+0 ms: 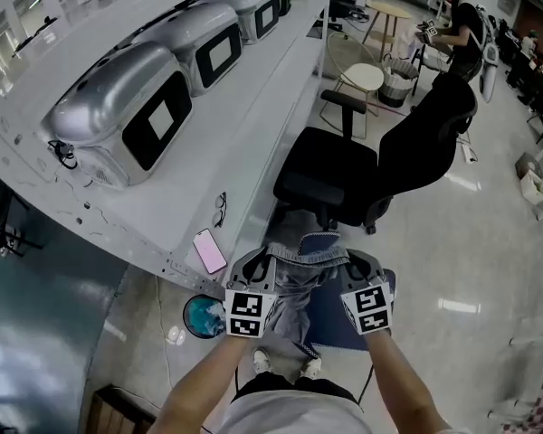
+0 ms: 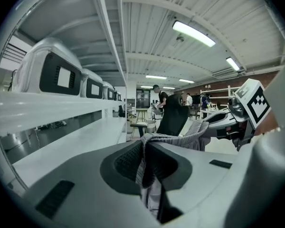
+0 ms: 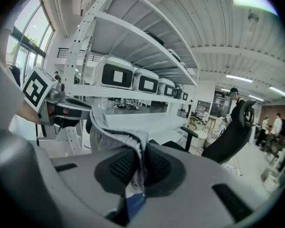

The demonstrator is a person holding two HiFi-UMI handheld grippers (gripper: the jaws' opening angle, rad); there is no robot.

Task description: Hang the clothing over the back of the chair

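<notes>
Clamped on clothing waistband with left gripper and right gripper, spread apart to drape over far chair.

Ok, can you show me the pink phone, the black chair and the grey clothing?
pink phone (image 1: 210,250), head view, middle of its pink face.
black chair (image 1: 324,172), head view, middle of the seat.
grey clothing (image 1: 294,283), head view, the hanging grey middle.

Left claw and right claw hold clothing near chair.
</notes>
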